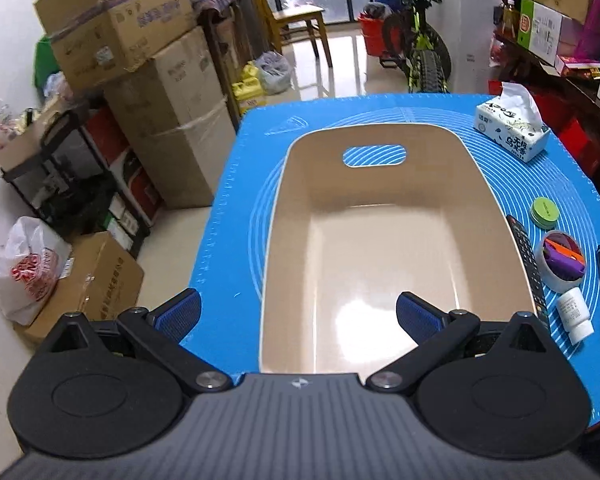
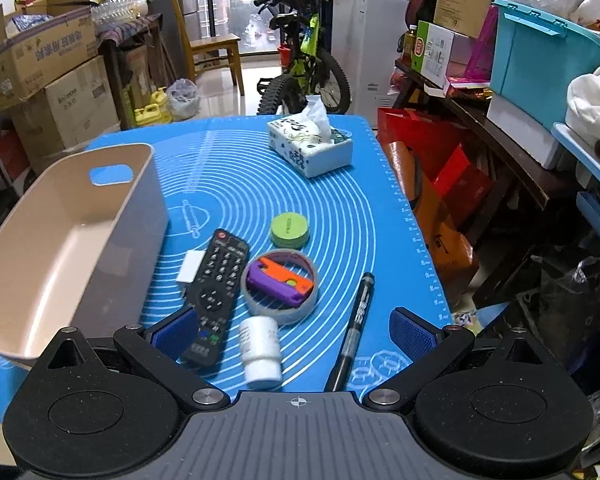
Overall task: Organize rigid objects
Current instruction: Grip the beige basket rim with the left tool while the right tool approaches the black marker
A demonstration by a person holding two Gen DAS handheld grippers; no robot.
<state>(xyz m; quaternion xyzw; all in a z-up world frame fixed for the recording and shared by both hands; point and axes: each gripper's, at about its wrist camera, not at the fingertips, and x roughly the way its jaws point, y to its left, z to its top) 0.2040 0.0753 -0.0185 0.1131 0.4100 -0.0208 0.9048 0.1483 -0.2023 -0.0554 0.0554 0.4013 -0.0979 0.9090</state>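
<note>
Item: white bottle point(image 2: 260, 350), lying on the blue worktop point(image 2: 380, 240), long axis running near-to-far, cap end nearest.
Position: sitting directly ahead of the right hand-held gripper point(image 2: 294, 334), between its spread, empty fingers.
Left hand-held gripper point(image 1: 298, 314): spread, empty, hovering over the empty beige bin point(image 1: 284, 184), further from the bottle.

It was a cluttered home storeroom: stacked cardboard boxes point(image 1: 148, 64) lined the left wall, a bicycle point(image 2: 308, 60) and a wooden chair point(image 2: 216, 50) stood at the far glass door, and packed shelves point(image 2: 500, 92) ran along the right beside a mat-covered table point(image 2: 380, 208).
</note>
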